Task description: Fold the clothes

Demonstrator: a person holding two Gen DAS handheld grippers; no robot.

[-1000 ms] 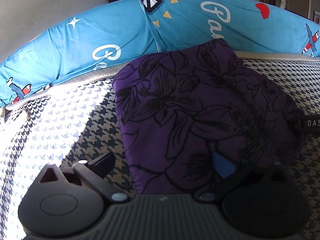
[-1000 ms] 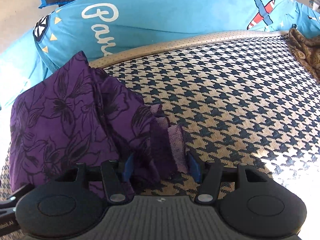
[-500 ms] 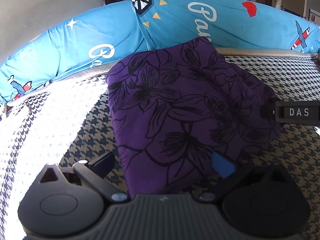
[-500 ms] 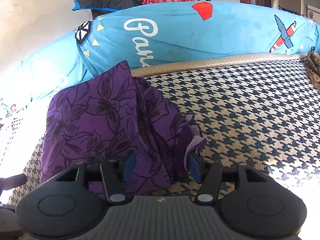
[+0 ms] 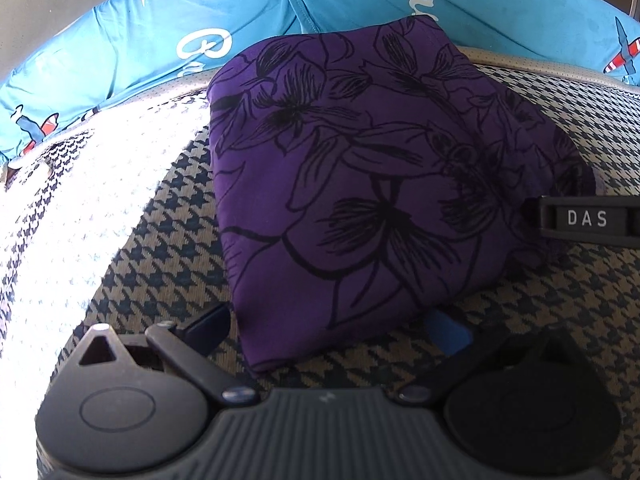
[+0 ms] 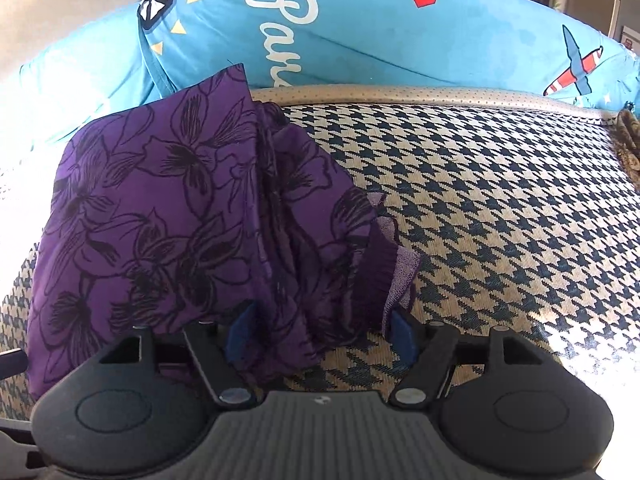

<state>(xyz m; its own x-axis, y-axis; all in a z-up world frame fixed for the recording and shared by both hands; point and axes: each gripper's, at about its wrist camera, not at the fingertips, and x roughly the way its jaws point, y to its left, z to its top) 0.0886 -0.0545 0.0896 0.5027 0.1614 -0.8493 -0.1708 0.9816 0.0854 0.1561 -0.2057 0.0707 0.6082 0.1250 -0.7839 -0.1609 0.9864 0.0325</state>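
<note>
A folded purple garment (image 5: pixel 360 184) with black flower outlines lies on the houndstooth surface (image 5: pixel 160 260). My left gripper (image 5: pixel 330 326) stands wide open at its near edge, one finger on each side of the fold's corner, not pinching it. In the right wrist view the same garment (image 6: pixel 160 220) shows its bunched, layered end with a paler lining. My right gripper (image 6: pixel 320 332) is open around that bunch; the cloth rests against the left finger, with a gap at the right one. The right gripper's side (image 5: pixel 588 218), marked DAS, touches the garment's right end.
A long blue printed bolster (image 6: pixel 400 40) runs along the back, right behind the garment. Houndstooth surface (image 6: pixel 500 220) stretches bare to the right. A brown patterned cloth (image 6: pixel 628 148) sits at the far right edge. Bright sunlight washes out the left side (image 5: pixel 60 220).
The garment has settled into a flatter fold. Its near right part no longer covers my left gripper's right finger. My right gripper's fingers have spread a little around the bunched end.
</note>
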